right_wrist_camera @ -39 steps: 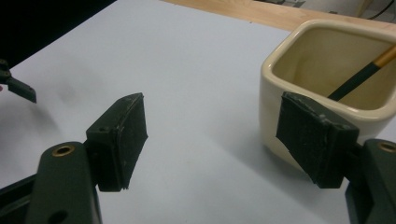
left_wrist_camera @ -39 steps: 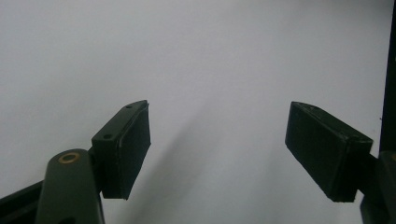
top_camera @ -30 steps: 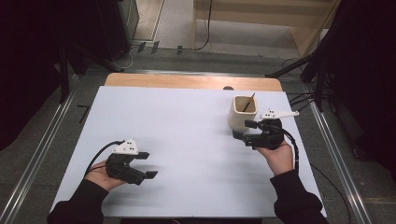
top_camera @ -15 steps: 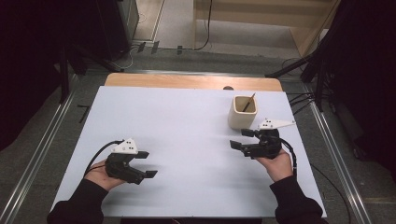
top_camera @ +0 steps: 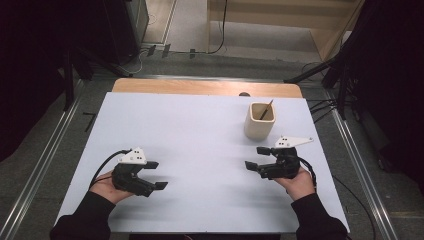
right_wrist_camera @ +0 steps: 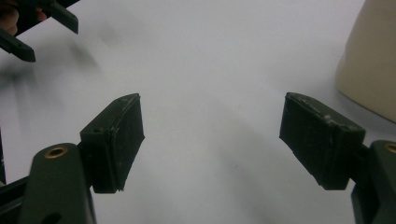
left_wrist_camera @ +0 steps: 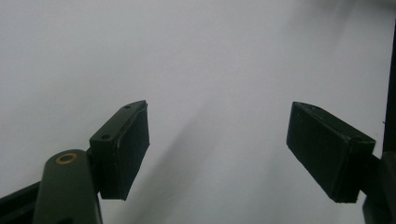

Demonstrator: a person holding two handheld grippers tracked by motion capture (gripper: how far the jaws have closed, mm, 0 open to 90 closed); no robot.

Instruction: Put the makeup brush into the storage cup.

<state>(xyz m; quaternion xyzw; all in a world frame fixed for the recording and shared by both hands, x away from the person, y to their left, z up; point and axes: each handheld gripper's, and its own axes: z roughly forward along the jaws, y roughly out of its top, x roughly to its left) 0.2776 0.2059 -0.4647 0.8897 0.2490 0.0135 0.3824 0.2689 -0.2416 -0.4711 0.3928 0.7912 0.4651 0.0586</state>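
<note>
1. In the right gripper view we see the cream cup (right_wrist_camera: 371, 65) cut off by the right edge, its rim and contents out of frame.
2. The left claw (right_wrist_camera: 28, 28) is cropped at the top-left corner.
3. We cannot identify the thin stick (top_camera: 266, 109) in the cup.

Right gripper (top_camera: 255, 158) near cup (top_camera: 260, 121) (fingers apart), left gripper (top_camera: 156, 175) well apart

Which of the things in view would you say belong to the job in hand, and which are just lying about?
Belong to the job:
- cream cup
- thin stick standing in it
- right claw, open, nearest the cup
- left claw, open

Just lying about:
- white table sheet
- floor cables
</note>
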